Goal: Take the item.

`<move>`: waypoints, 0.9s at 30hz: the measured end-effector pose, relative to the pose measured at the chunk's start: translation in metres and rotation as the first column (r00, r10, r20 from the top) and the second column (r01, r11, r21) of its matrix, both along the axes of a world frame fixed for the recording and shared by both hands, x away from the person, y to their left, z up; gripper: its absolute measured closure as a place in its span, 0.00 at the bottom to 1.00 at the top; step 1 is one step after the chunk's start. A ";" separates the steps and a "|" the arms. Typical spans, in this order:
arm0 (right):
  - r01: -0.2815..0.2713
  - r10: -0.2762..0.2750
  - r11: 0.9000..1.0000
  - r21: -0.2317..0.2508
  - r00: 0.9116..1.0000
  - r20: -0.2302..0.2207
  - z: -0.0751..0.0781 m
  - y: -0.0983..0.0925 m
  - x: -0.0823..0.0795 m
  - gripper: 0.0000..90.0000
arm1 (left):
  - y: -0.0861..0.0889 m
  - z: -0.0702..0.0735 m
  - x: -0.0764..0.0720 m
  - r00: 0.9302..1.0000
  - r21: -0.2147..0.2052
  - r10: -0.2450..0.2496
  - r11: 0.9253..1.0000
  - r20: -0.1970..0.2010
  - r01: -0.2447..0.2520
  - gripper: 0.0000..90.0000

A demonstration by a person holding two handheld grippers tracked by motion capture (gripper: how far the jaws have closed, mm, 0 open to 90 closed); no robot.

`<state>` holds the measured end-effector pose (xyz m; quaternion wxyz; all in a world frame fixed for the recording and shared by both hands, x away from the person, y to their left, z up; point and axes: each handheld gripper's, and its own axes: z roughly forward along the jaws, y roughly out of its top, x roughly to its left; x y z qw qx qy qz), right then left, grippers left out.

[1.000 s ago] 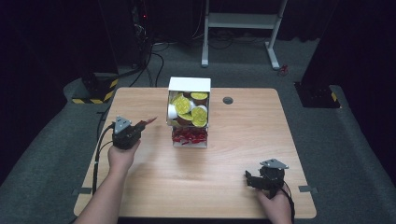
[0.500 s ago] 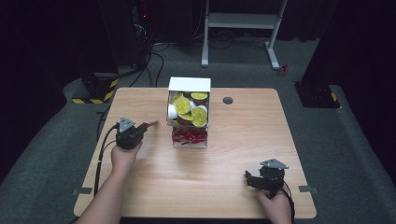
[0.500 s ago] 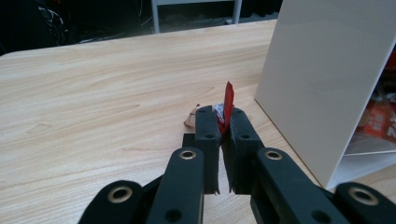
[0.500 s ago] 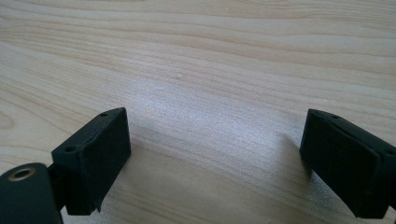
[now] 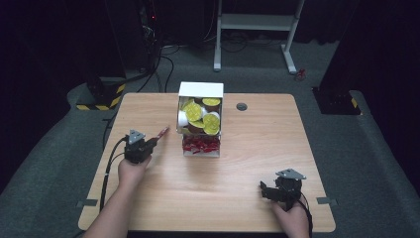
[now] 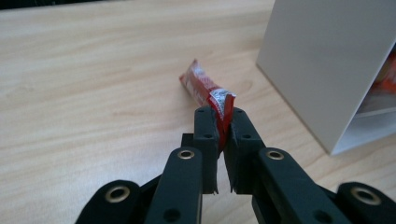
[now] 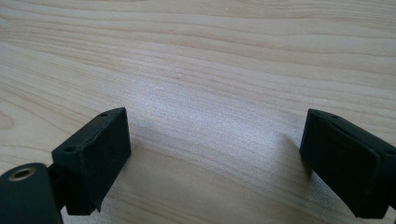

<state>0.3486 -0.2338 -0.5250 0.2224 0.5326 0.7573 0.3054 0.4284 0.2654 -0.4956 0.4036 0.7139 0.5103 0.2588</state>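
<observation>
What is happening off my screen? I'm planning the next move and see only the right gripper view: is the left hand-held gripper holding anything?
Observer: Yes, the left hand-held gripper is shut on one end of a red sachet.
Operator: Is any container nearby?
Observer: A white box stands on the table, at its far middle, just beside that sachet.
Operator: What's in it?
Observer: Its upper part holds yellow-lidded cups, and its lower part holds more red sachets.
</observation>
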 end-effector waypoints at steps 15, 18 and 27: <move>0.000 0.000 1.000 0.000 1.000 0.000 0.000 0.000 0.000 0.09 | -0.004 -0.025 -0.001 0.991 0.057 -0.014 0.998 -0.130 0.022 0.92; 0.000 0.000 1.000 0.000 1.000 0.000 0.000 0.000 0.000 0.09 | -0.006 -0.025 -0.002 0.991 0.050 -0.025 0.998 -0.129 0.032 0.90; 0.000 0.000 1.000 0.000 1.000 0.000 0.000 0.000 0.000 0.10 | -0.013 -0.016 -0.008 0.991 -0.021 -0.041 0.999 -0.125 0.039 0.61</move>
